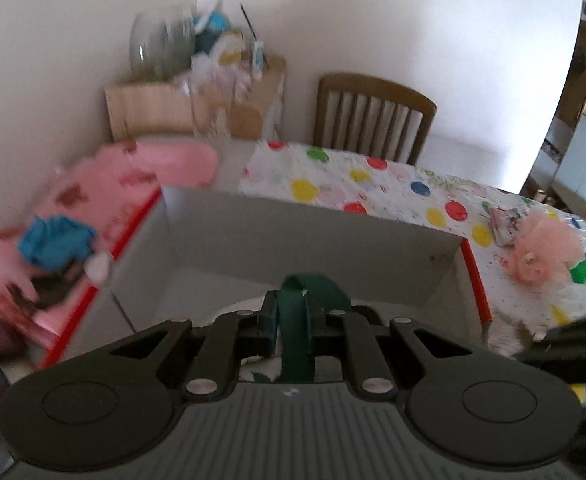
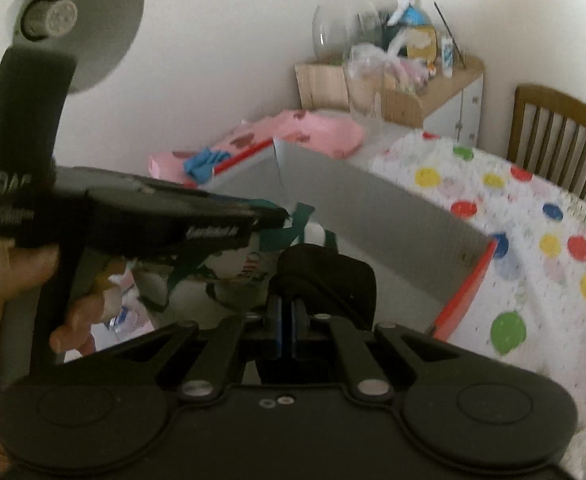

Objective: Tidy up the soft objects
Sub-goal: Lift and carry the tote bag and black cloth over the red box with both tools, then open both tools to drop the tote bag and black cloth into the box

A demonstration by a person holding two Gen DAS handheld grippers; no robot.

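From the left wrist camera I see my left gripper [image 1: 291, 322] closed narrow on a dark green strap [image 1: 295, 340], which runs up between the two pads and loops over them. Under the strap there is a bit of white printed fabric, but I cannot tell what object it belongs to. Just beyond the gripper stands an open box [image 1: 313, 232] with grey inner walls and red edges. On the far left, a pink flap [image 1: 125, 184] carries a blue crumpled cloth [image 1: 57, 242]. On the right, the surface has a cloth with coloured dots [image 1: 393, 192], and a fluffy pink thing [image 1: 545, 252] lies on it. A wooden chair [image 1: 373, 116] stands far behind.

From the right wrist camera I see my right gripper [image 2: 287, 326] pressed shut on a black soft piece [image 2: 333, 280] that bulges up above the pads. On the left, a hand [image 2: 9, 280] holds the left gripper [image 2: 277, 216], and the green strap [image 2: 293, 228] hangs from its tip, over the inside of the box [image 2: 373, 200]. A white printed soft object [image 2: 233, 268] hangs below the strap, near the black piece. The dotted cloth [image 2: 533, 240] is on the right.
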